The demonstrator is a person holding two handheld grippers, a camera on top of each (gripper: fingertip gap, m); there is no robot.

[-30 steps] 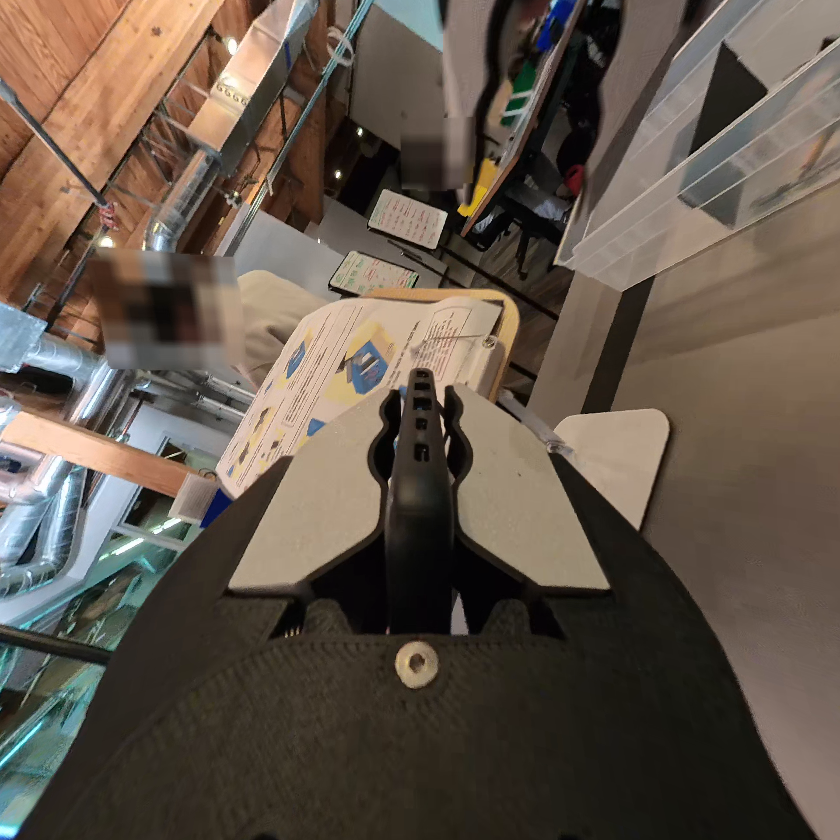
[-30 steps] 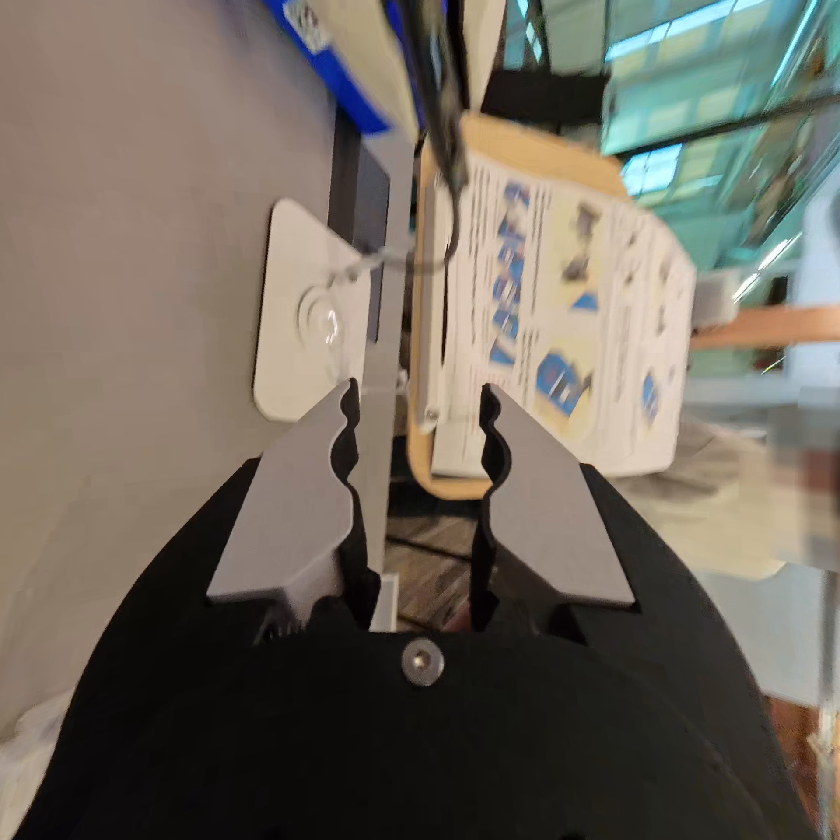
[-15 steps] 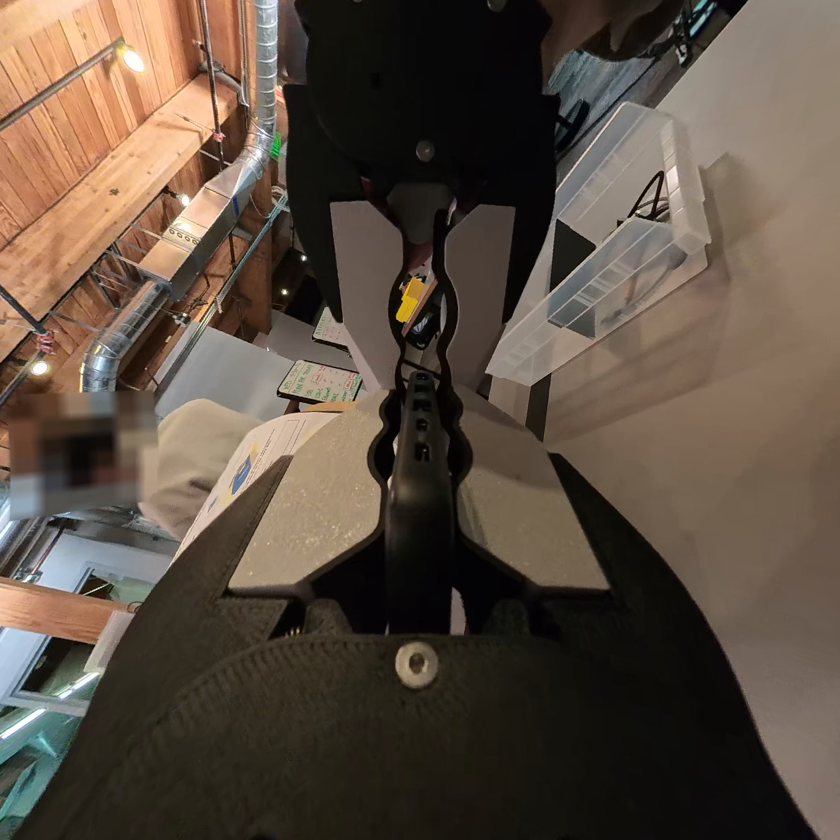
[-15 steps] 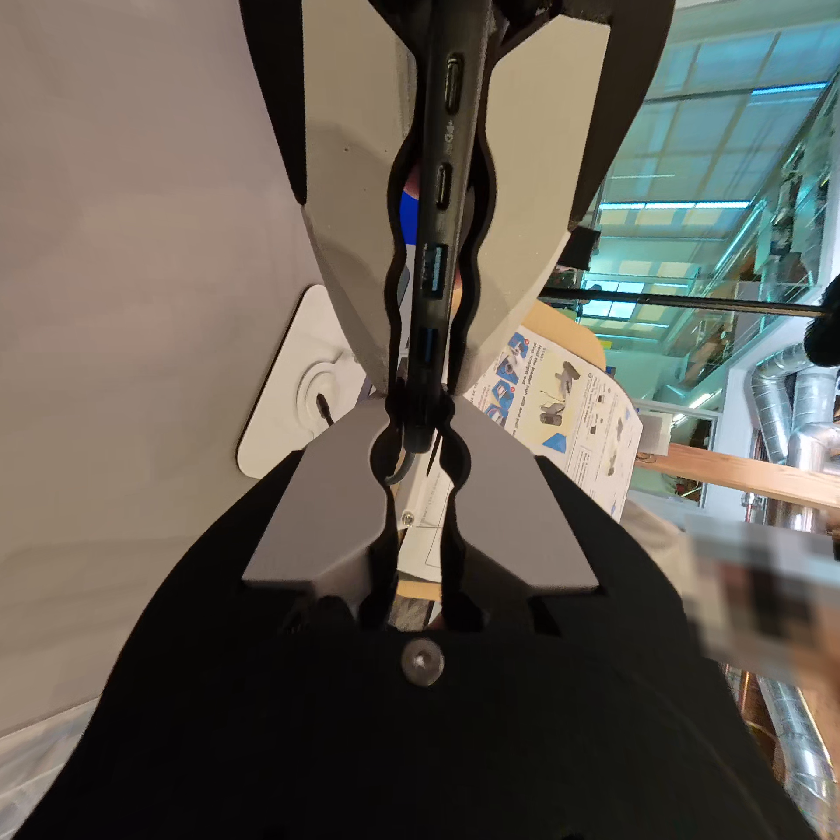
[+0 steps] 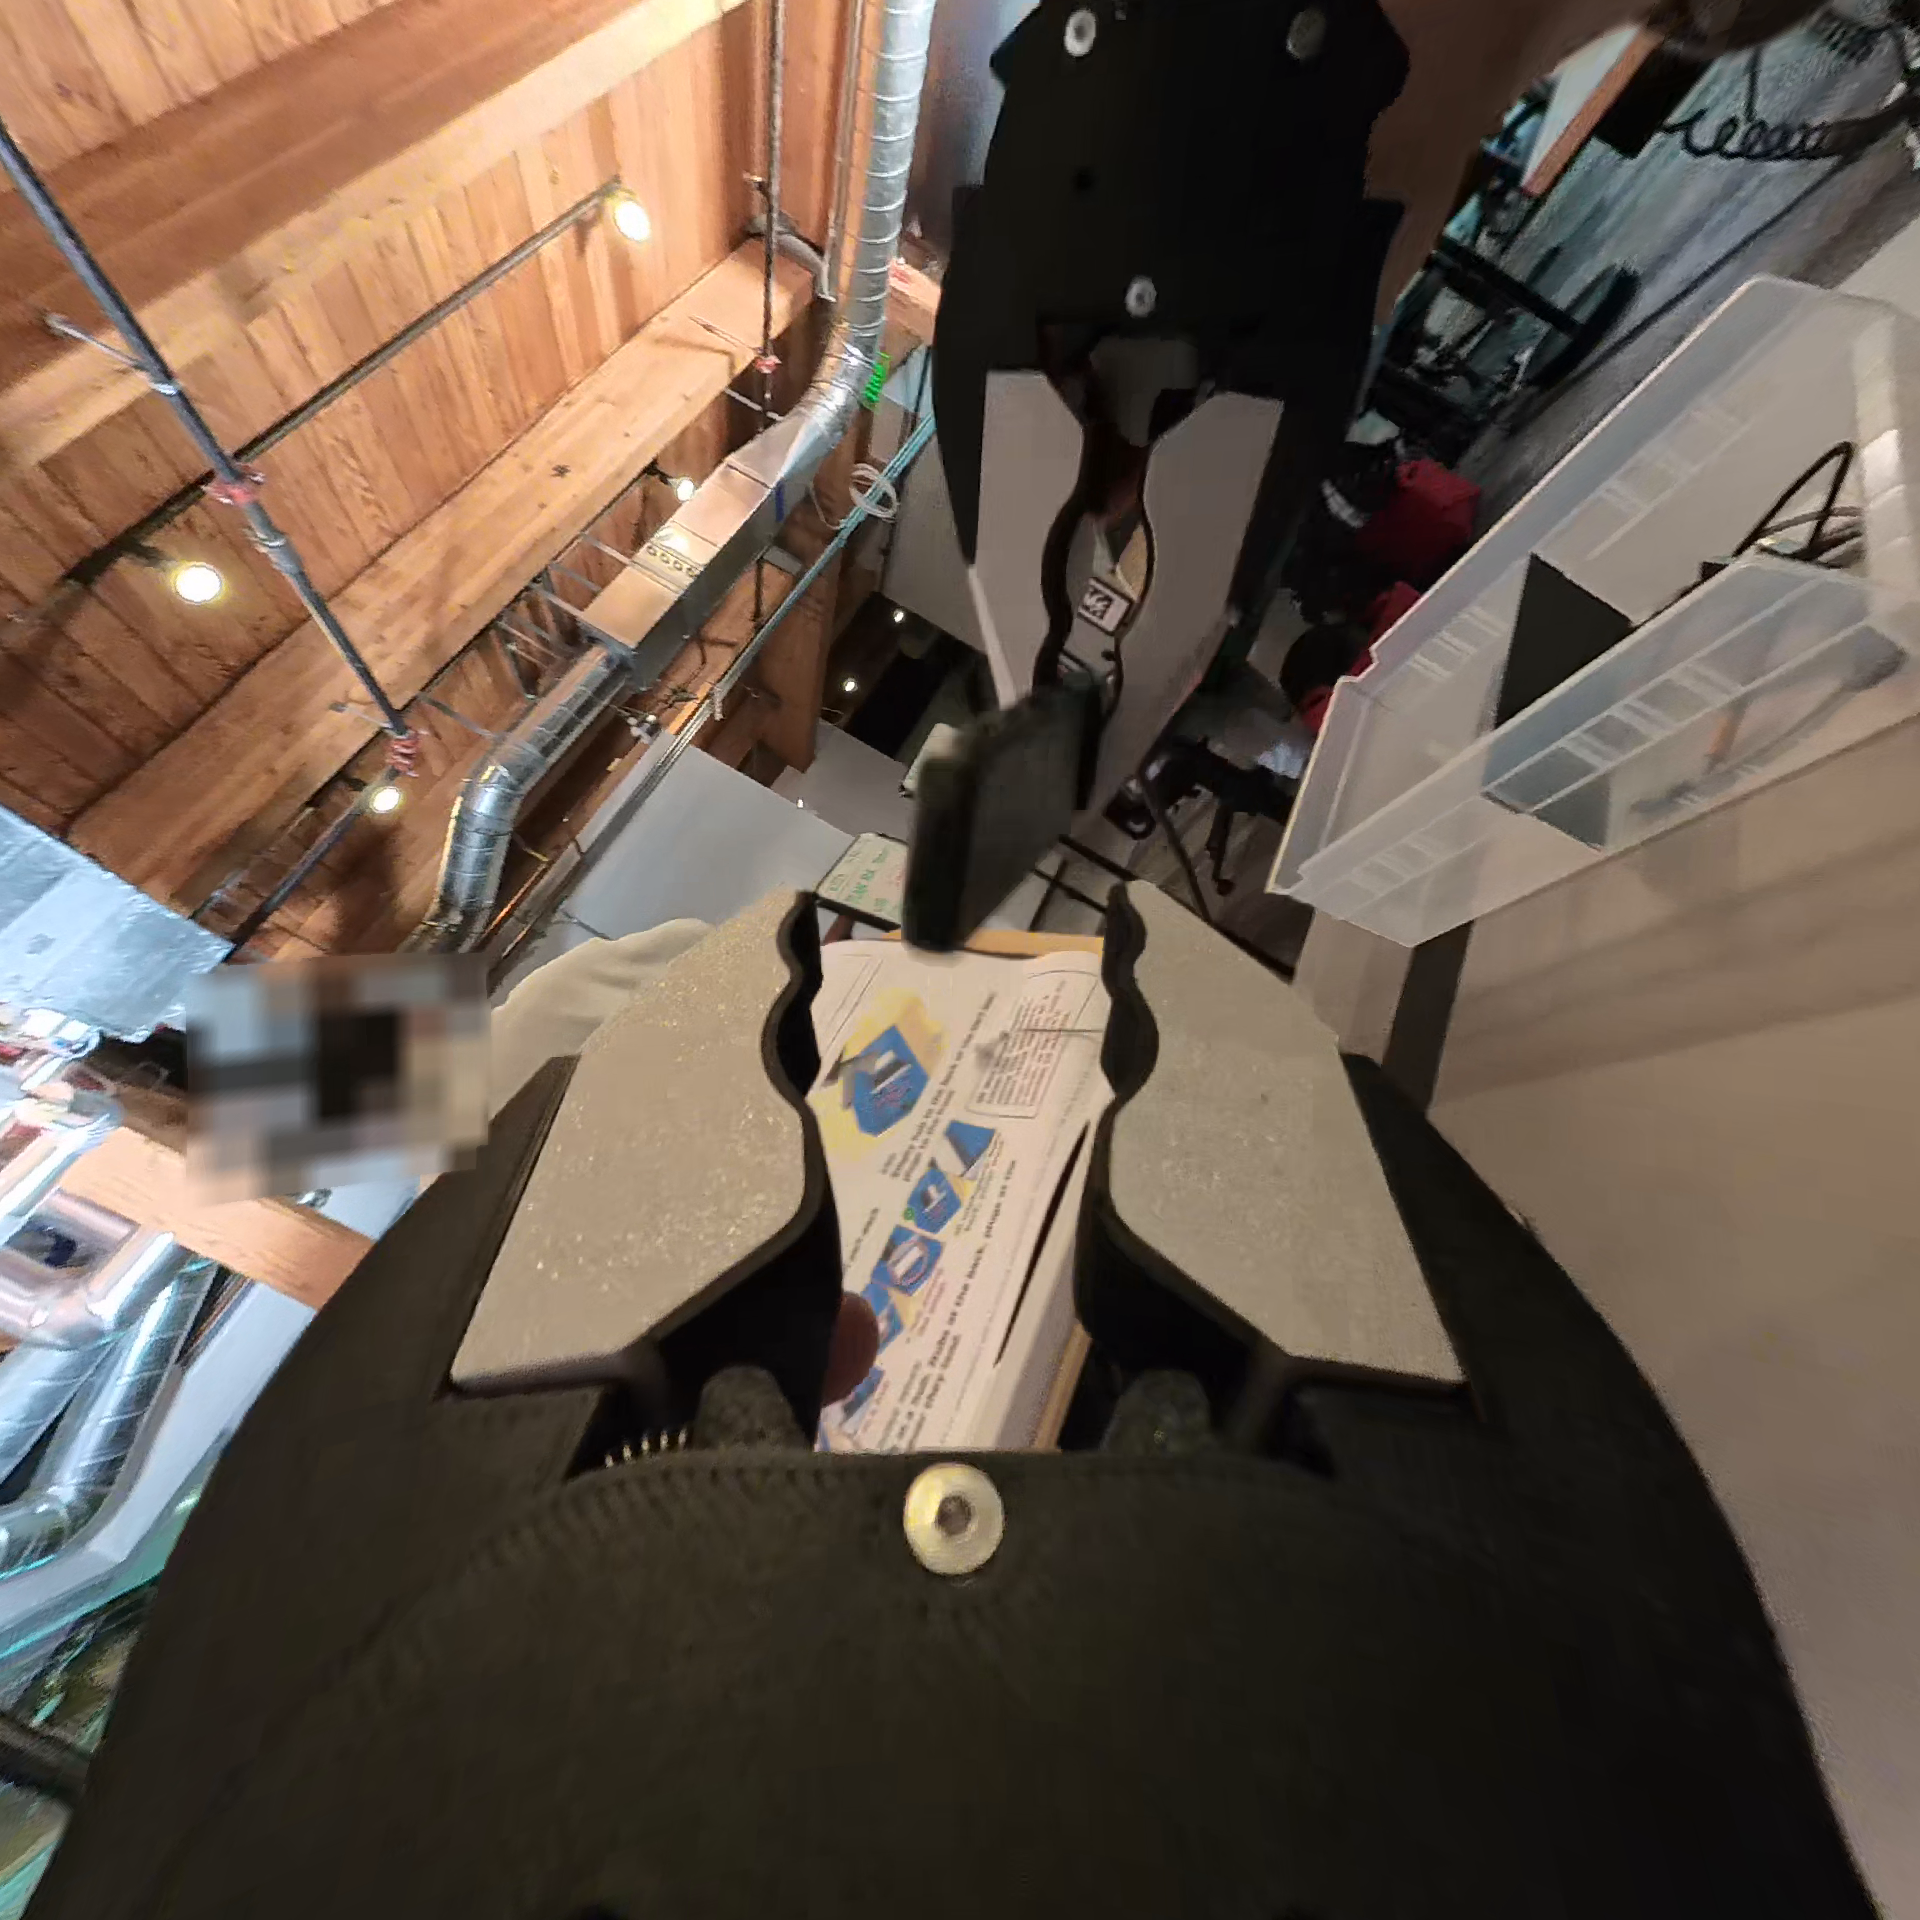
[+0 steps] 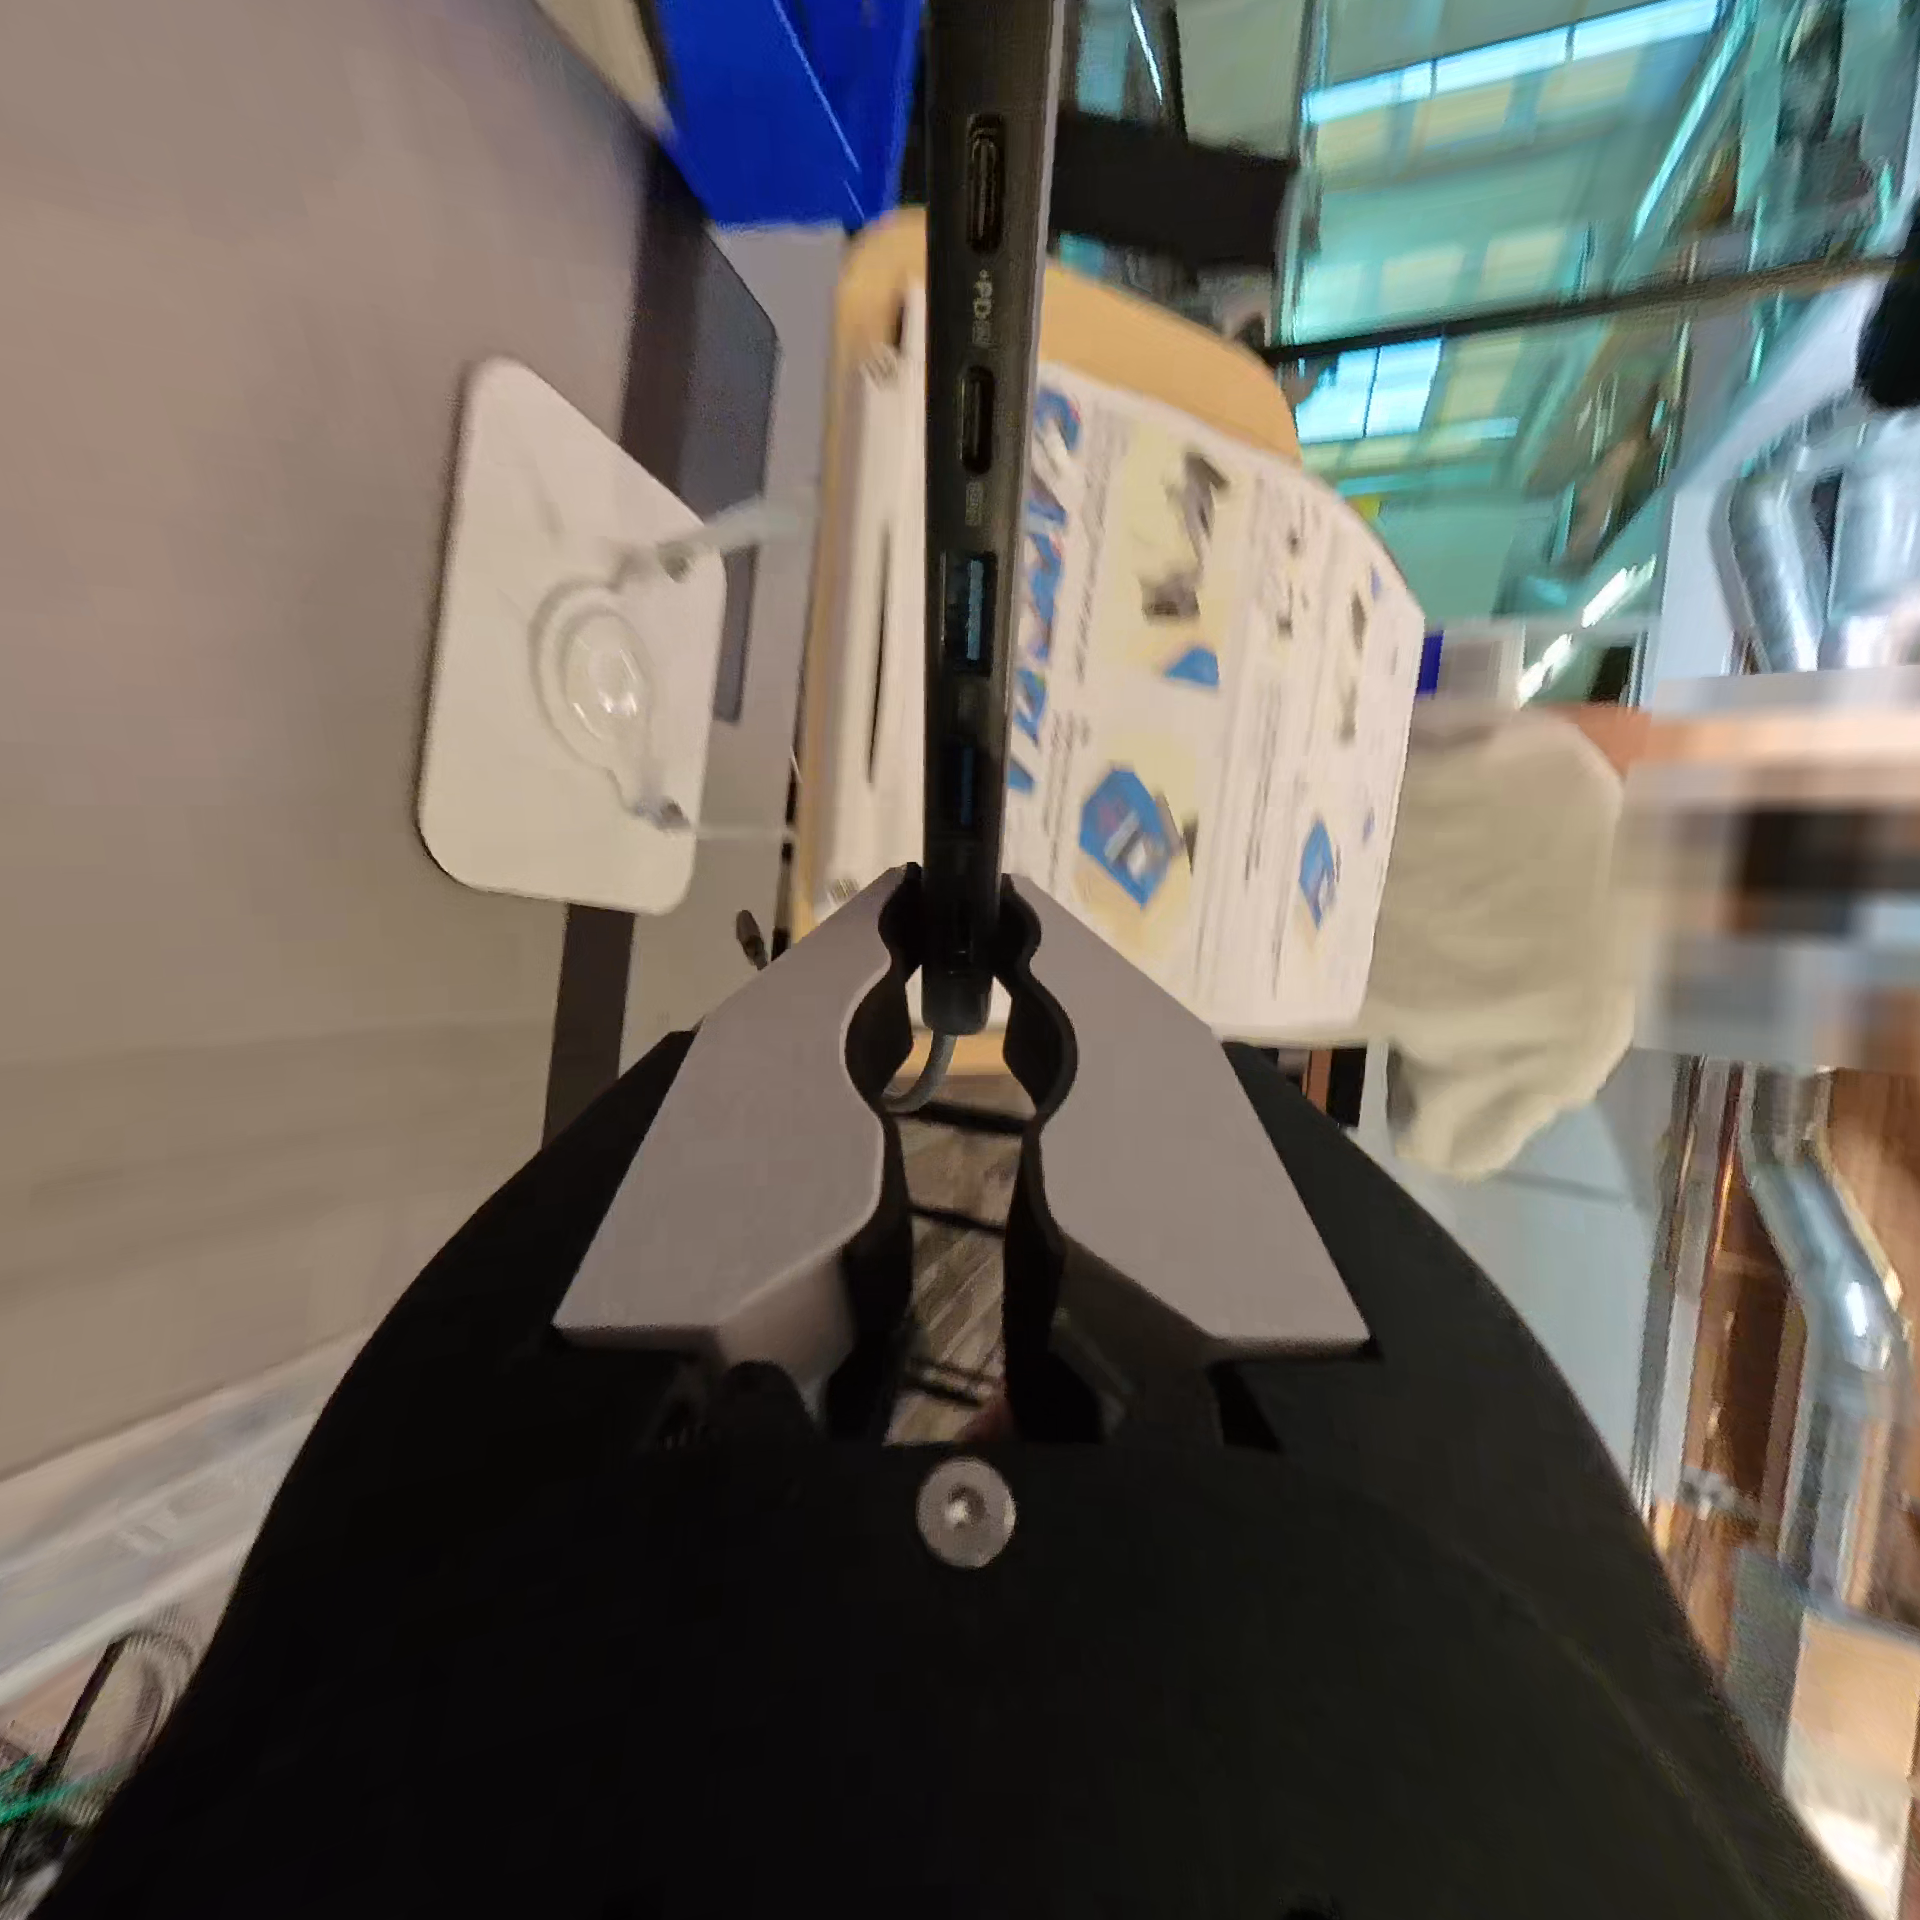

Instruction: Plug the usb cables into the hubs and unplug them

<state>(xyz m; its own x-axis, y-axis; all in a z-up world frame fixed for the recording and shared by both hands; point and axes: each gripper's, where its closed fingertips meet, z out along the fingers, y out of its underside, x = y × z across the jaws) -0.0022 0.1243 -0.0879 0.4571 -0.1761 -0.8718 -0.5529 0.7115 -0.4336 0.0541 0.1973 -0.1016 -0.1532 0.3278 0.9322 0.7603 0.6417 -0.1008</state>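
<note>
One hub (image 6: 971, 582), pinched in the right gripper (image 6: 961, 914); left gripper (image 5: 951, 935) wide apart, empty.

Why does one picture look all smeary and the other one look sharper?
Right wrist view: the poster, white plate and windows behind are smeared by motion, while the right gripper and the hub it grips look sharper. Left wrist view: mostly crisp, with bright ceiling lamps; only the hub is blurry, and the wide lens bends the bin.
</note>
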